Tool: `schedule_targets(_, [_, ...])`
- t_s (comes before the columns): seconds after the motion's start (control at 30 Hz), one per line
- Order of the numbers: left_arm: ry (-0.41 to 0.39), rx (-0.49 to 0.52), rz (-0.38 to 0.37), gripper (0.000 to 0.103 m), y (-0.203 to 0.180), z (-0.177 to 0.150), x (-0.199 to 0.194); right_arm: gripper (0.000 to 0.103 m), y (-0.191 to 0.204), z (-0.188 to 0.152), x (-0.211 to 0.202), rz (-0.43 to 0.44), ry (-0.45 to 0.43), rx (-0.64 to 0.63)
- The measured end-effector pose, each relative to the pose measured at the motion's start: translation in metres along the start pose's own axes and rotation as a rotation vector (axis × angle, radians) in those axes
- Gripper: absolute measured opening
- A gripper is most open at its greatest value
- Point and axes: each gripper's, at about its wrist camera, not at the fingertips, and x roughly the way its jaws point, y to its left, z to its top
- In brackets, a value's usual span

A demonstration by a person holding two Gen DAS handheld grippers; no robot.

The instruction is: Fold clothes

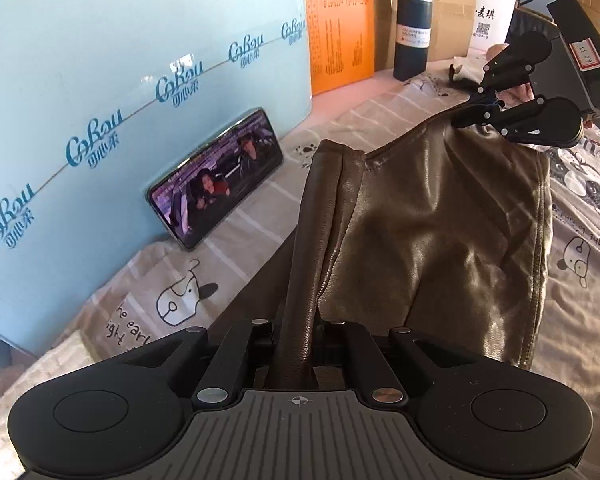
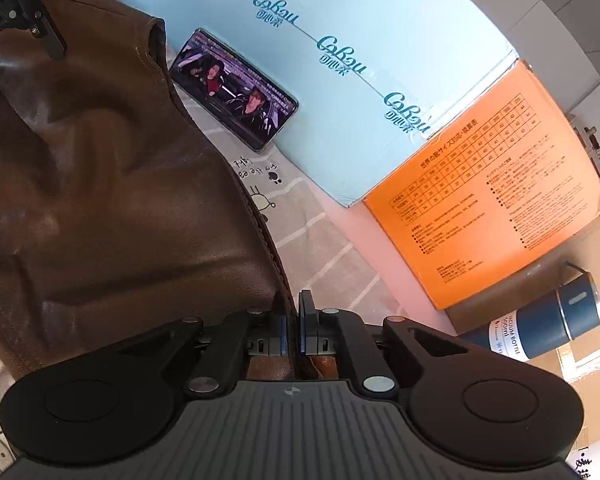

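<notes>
The left gripper (image 1: pixel 298 344) has its fingers pressed together on a folded edge of the brown leather garment (image 1: pixel 432 232), the band of leather running straight up out of the pinch. The right gripper (image 2: pixel 293 320) likewise has its blue-padded fingers (image 2: pixel 305 320) closed on a stitched seam at another edge of the same garment. Seen from the left wrist camera, the right gripper bites the far corner of the leather, and part of a hand (image 1: pixel 520 92) shows behind it.

Between the two grips the garment hangs in loose creases, with its lower part over a patterned bedsheet (image 1: pixel 580 280) printed with cartoon animals and lettering. Whether the leather touches the sheet below cannot be told.

Just beyond the garment a phone (image 1: pixel 216 188) leans on its long side against a large pale blue box (image 1: pixel 100 60) with repeated logos; its screen plays a video. Beside the blue box stands an orange box (image 1: pixel 336 24) printed with tables of text. Both boxes are closed, so nothing of their contents shows. Near the orange box stands a dark blue vacuum bottle (image 1: pixel 414 24), lid on, in front of a plain cardboard carton (image 1: pixel 448 4). A white bag with printed characters (image 1: pixel 494 8) sits farther along.
</notes>
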Motion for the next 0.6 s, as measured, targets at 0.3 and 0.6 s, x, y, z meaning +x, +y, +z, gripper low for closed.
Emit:
schedule_targets(0.3, [0.029, -0.073, 0.035, 0.025, 0.022, -0.004, 0.028, 0.015, -0.005, -0.003, 0.026, -0.005, -0.002, 0.061])
schedule_targets(0.6, [-0.074, -0.227, 0.182, 0.069, 0.038, -0.01, 0.011, 0.052, -0.038, -0.032, 0.009, -0.051, -0.035, 0.41])
